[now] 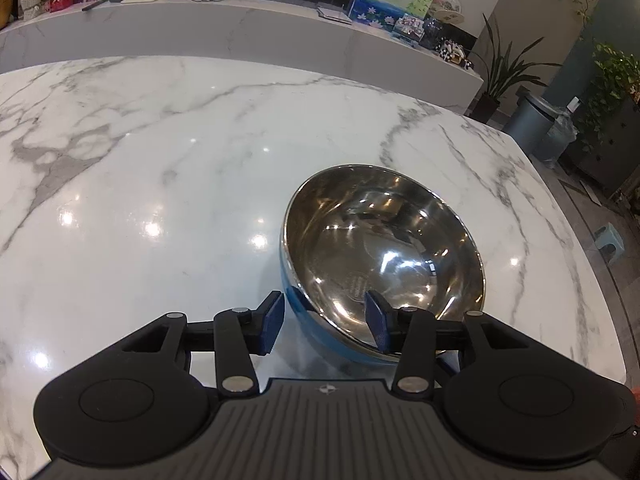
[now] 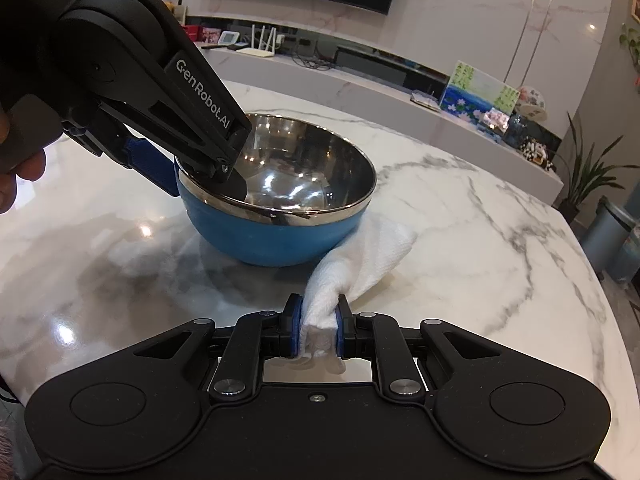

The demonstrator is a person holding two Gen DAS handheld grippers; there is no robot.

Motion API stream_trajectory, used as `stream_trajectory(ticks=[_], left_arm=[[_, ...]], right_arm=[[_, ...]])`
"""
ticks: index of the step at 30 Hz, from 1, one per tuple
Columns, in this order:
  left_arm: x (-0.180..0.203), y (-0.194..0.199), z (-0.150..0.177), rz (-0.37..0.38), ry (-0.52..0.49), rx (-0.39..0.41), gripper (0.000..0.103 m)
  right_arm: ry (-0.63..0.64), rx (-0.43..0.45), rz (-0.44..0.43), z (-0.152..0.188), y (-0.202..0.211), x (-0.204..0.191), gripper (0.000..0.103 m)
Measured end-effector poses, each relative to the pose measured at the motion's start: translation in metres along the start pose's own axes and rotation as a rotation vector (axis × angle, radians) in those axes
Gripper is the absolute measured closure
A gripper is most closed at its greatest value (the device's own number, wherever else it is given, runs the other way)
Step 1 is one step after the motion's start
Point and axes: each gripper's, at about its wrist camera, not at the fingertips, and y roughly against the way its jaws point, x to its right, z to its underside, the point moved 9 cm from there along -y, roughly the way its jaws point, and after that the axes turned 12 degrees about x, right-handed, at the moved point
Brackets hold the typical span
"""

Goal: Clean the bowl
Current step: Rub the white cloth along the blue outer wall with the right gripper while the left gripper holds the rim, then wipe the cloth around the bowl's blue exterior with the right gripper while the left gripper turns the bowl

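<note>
Fingers of my right gripper (image 2: 318, 328) pinch a bunched white paper towel (image 2: 360, 264), whose free end drapes forward to touch the blue outer wall of the bowl (image 2: 276, 200). Left gripper (image 1: 326, 322): fingers spread astride the near rim, one pad outside the wall, one inside the steel interior; not visibly clamped. Bowl stands upright on the marble table (image 1: 160, 160), just ahead and left of the towel. Judged next: towel must rise over the rim into the cavity.
</note>
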Motion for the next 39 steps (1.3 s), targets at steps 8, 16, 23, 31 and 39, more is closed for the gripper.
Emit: stream_trajectory(ticks=[8,16,23,31,39], left_arm=[[-0.002,-0.006,-0.015,-0.029,-0.058,0.027,0.081],[0.003,-0.01,-0.019,-0.041,-0.108,0.035,0.082],[0.0,-0.01,-0.013,-0.03,-0.082,0.022,0.079],[-0.003,-0.007,0.0,0.004,0.006,-0.036,0.053],[-0.003,-0.008,-0.004,-0.002,-0.034,-0.035,0.069]], right_arm=[[-0.002,0.088,0.119,-0.011,0.011,0.016,0.089],[0.017,0.126,0.096,-0.018,0.018,0.007,0.089],[0.022,0.034,0.006,-0.006,0.008,-0.008,0.089],[0.033,-0.002,-0.02,0.0,0.006,-0.014,0.089],[0.021,0.044,0.055,-0.008,0.01,-0.001,0.089]])
